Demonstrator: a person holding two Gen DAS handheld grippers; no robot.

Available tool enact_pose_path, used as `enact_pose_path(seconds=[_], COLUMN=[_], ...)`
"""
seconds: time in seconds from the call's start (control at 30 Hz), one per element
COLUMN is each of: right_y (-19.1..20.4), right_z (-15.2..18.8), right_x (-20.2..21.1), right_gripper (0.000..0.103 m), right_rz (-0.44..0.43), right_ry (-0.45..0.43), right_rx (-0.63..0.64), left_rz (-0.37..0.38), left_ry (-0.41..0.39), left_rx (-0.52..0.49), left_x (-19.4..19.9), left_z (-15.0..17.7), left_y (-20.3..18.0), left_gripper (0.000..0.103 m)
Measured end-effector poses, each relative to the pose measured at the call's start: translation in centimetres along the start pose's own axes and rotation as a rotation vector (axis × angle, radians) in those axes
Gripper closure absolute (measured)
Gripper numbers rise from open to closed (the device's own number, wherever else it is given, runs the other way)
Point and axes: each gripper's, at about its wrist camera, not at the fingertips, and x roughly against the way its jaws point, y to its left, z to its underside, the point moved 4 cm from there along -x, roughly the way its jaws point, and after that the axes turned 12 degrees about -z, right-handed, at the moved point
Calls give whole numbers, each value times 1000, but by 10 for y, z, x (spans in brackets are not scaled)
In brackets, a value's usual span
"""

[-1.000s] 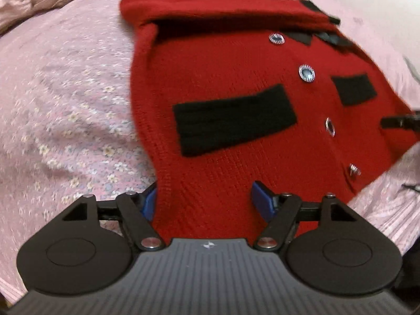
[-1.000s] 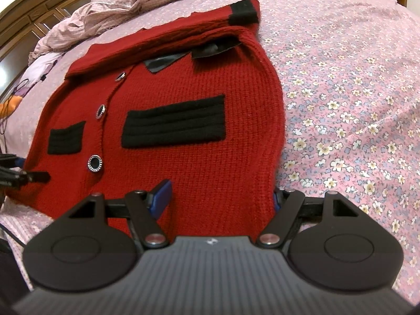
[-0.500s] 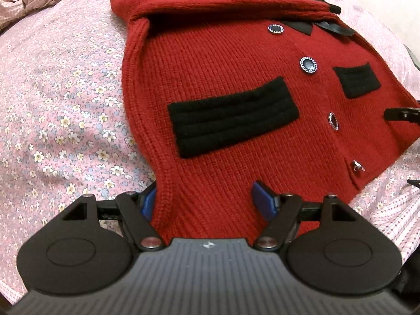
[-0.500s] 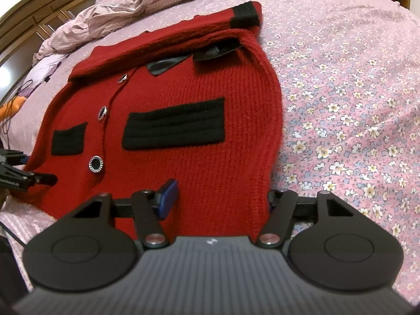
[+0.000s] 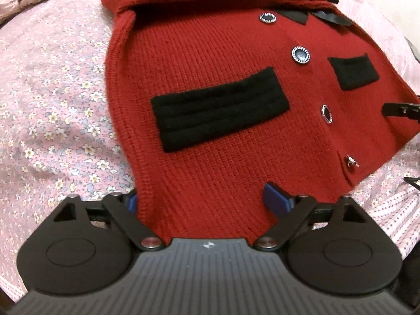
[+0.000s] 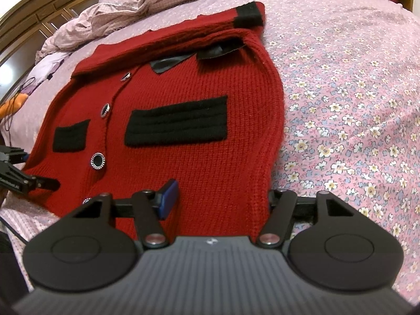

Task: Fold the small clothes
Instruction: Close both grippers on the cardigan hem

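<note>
A red knit cardigan (image 5: 223, 84) with black pocket bands and dark round buttons lies on the bed, sleeves folded across its top. It also shows in the right wrist view (image 6: 189, 99). My left gripper (image 5: 202, 202) straddles the hem's left corner, jaws wide, cloth draped between the blue pads (image 5: 275, 199). My right gripper (image 6: 220, 199) straddles the hem's right corner the same way; one blue pad (image 6: 168, 197) shows, the other is hidden behind the knit. Each gripper's tip appears at the edge of the other view.
A pink floral bedsheet (image 6: 341, 105) covers the bed. A crumpled pink blanket (image 6: 126, 2) lies behind the cardigan. A dark wooden headboard (image 6: 39, 13) is at the far left. A dotted pink cloth (image 5: 380, 204) lies under the hem.
Both grippers have lifted the hem slightly and pushed forward, so the cardigan looks closer and its lower part rises between the jaws. The jaws stay wide.
</note>
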Motion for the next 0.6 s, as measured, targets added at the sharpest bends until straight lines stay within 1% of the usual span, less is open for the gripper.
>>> enact_pose_path(seconds=[0.07, 0.1, 0.13, 0.17, 0.2, 0.23, 0.27, 0.3, 0.33, 0.4, 0.43, 0.5, 0.53, 0.57, 0.6], right_y=[-1, -1, -1, -1, -2, -4, -6, -10, -12, -11, -9, -6, -5, -3, -2], right_z=[0, 1, 0, 1, 0, 0, 0, 0, -1, -3, -4, -8, -12, -16, -20], right_x=[1, 2, 2, 3, 4, 6, 7, 9, 11, 16, 17, 21, 23, 25, 27], right_gripper=[40, 40, 40, 48, 61, 67, 79, 88, 89, 91, 92, 92, 92, 92, 92], right_rz=[-5, -7, -8, -9, -9, -18, -36, -61, -72, -83, -90, -117, -129, -142, -154], right_ry=[-6, -9, -11, -15, -22, -29, -37, -48, -60, -79, -85, -100, -111, -122, -135], right_rx=[-5, -7, -9, -11, -18, -43, -75, -114, -135, -137, -136, -138, -139, -137, -135], left_rz=[-20, -28, -32, -31, -28, -23, -21, -22, -21, -16, -11, 14, 21, 31, 48], left_ry=[-18, -23, -24, -24, -22, -21, -22, -20, -18, -2, 7, 18, 19, 19, 21], left_rx=[23, 34, 49, 70, 84, 93, 94, 89, 79, 61, 72, 92, 96, 101, 115], left_x=[4, 6, 8, 10, 11, 11, 10, 9, 8, 8, 7, 7, 7, 9, 10], left_z=[2, 3, 3, 3, 3, 3, 4, 4, 4, 1, -1, -4, -5, -5, -6], left_y=[4, 8, 11, 15, 18, 21, 21, 21, 21, 19, 19, 21, 22, 24, 27], left_gripper=[34, 39, 47, 52, 53, 53, 53, 53, 51, 51, 51, 55, 65, 72, 74])
